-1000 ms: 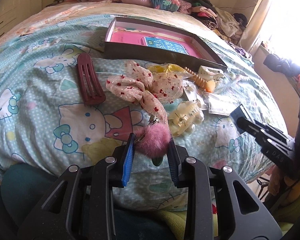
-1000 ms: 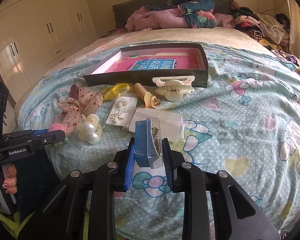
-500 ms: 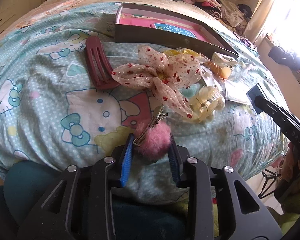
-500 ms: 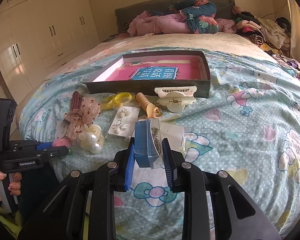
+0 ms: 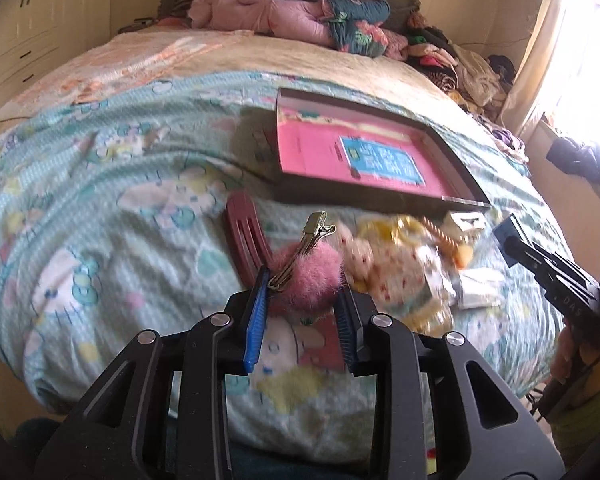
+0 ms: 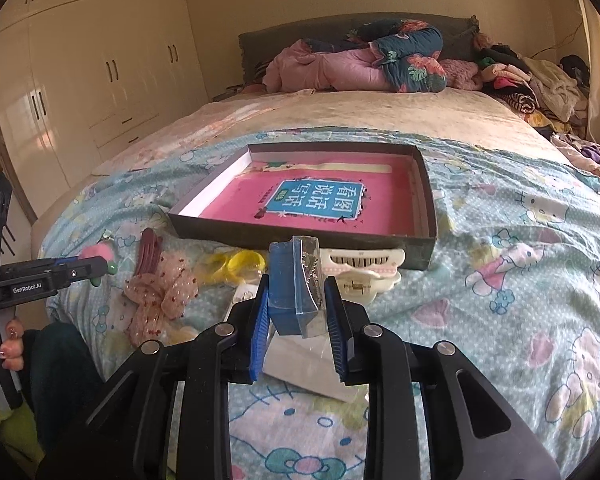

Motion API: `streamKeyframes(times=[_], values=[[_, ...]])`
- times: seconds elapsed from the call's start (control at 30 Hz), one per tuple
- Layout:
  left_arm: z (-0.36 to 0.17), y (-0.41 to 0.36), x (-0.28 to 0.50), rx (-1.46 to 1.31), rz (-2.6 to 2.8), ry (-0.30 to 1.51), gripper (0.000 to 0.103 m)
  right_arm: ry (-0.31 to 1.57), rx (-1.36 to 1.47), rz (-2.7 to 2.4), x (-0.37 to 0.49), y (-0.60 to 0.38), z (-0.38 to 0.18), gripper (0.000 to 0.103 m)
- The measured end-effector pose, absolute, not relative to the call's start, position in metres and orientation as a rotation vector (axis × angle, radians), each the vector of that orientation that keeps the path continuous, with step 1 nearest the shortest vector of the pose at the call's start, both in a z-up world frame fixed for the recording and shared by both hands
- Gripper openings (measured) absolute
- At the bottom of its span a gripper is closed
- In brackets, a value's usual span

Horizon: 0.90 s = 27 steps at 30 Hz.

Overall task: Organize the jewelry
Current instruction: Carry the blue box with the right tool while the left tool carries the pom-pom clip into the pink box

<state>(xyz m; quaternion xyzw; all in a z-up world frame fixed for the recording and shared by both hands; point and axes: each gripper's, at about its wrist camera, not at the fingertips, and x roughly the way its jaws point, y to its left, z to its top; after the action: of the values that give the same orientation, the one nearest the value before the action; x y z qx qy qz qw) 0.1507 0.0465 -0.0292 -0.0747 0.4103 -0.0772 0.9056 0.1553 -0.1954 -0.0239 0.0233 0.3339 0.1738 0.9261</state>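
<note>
My left gripper (image 5: 302, 292) is shut on a pink pom-pom hair clip (image 5: 312, 276), whose metal clip sticks up toward the tray. My right gripper (image 6: 296, 300) is shut on a small blue jewelry box with a clear lid (image 6: 296, 284), held above the bed. A dark shallow tray (image 6: 300, 236) with a pink book inside lies ahead on the bedspread. Before it lie a maroon hair clip (image 5: 244, 236), a dotted fabric bow (image 6: 160, 292), yellow rings (image 6: 236, 264) and a white claw clip (image 6: 364, 268). The left gripper (image 6: 96, 268) shows at the right wrist view's left edge.
The bed carries a cartoon-cat bedspread (image 6: 520, 260). Folded quilts (image 6: 360, 64) and a heap of clothes (image 6: 532, 84) sit at the headboard. Cupboards (image 6: 80, 92) line the left wall. A clear plastic bag (image 6: 312, 364) lies under my right gripper. A person's hand (image 6: 4, 344) holds the left gripper's handle.
Both grippers have risen from the bedspread and tilted toward the tray, each keeping its object. The pom-pom clip is lifted clear of the bow and the pale claw clip.
</note>
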Motion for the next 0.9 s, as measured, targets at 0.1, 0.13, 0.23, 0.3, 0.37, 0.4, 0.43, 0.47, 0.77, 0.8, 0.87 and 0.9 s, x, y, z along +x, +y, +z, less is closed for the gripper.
streamKeyframes(times=[0.1,0.13,0.23,0.3,0.37,0.4,0.43,0.47,0.77,0.8,0.87,0.9], values=[[-0.021,0.042,0.168,-0.150,-0.158,0.830,0.023,0.676,0.031,0.342,0.171,-0.193,-0.021,0.025],[-0.020,0.040,0.174,-0.148,-0.159,0.825,0.023,0.678,0.027,0.337,0.177,-0.193,-0.020,0.025],[-0.017,0.034,0.191,-0.141,-0.169,0.813,0.023,0.697,0.026,0.325,0.196,-0.195,-0.020,0.025],[-0.016,0.028,0.204,-0.141,-0.177,0.812,0.023,0.709,0.027,0.310,0.209,-0.197,-0.021,0.025],[-0.018,0.021,0.217,-0.142,-0.187,0.812,0.023,0.733,0.030,0.302,0.222,-0.199,-0.023,0.025],[-0.019,0.019,0.221,-0.142,-0.188,0.812,0.023,0.740,0.031,0.299,0.228,-0.200,-0.024,0.025],[-0.020,0.016,0.226,-0.143,-0.195,0.814,0.023,0.746,0.031,0.293,0.234,-0.202,-0.026,0.025],[-0.022,0.012,0.234,-0.142,-0.200,0.816,0.023,0.755,0.033,0.287,0.240,-0.203,-0.027,0.025],[-0.035,-0.020,0.284,-0.115,-0.233,0.849,0.023,0.802,0.044,0.246,0.285,-0.213,-0.039,0.025],[-0.037,-0.024,0.291,-0.112,-0.240,0.858,0.023,0.812,0.048,0.243,0.291,-0.215,-0.041,0.025],[-0.041,-0.029,0.297,-0.102,-0.240,0.866,0.023,0.827,0.052,0.233,0.301,-0.217,-0.045,0.025],[-0.042,-0.030,0.300,-0.099,-0.244,0.870,0.023,0.832,0.052,0.230,0.305,-0.217,-0.047,0.025]])
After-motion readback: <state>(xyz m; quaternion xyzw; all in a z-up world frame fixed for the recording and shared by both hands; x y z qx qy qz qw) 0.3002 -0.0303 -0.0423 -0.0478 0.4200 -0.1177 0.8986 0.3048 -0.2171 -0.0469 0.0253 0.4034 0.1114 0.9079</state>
